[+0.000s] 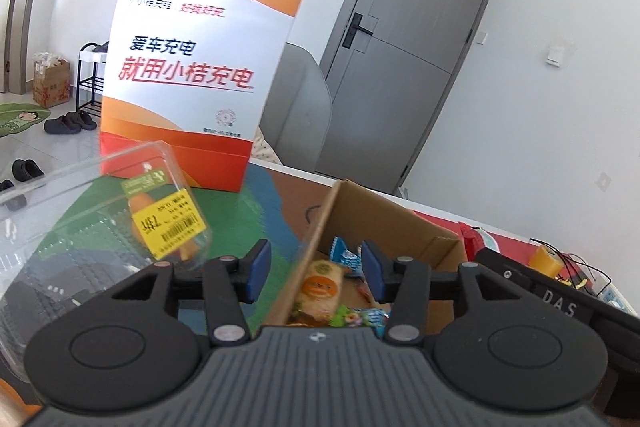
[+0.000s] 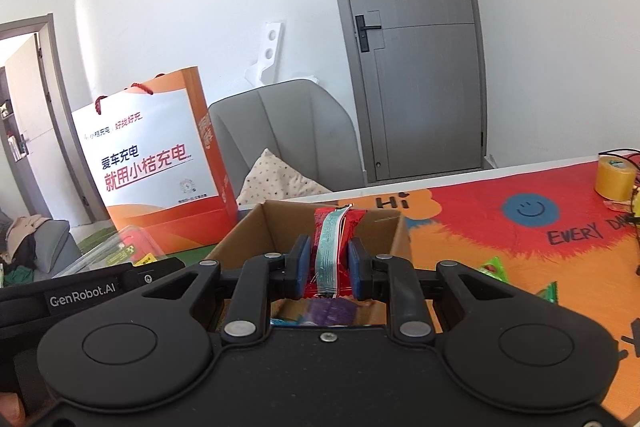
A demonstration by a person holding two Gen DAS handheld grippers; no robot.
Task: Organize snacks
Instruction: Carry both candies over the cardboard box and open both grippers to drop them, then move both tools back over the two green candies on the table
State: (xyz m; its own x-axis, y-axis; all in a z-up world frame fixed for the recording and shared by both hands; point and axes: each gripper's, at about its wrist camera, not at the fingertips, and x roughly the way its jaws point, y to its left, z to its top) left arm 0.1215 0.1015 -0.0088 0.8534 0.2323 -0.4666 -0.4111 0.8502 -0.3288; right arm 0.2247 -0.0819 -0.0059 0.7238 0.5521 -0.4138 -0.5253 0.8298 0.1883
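Both views are bright with even, diffuse daylight and only soft shadows. Fisheye distortion bows the door (image 2: 416, 59) and walls, with dark vignetting at the corners. The clear plastic container (image 1: 92, 227) in the left wrist view is motion-blurred and shows pale glare.

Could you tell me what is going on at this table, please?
A person is sorting snacks with two handheld grippers. The right gripper is shut on a red snack packet above the open cardboard box, which already holds several snacks. The left gripper is open, at the box's near wall, beside a clear plastic container.
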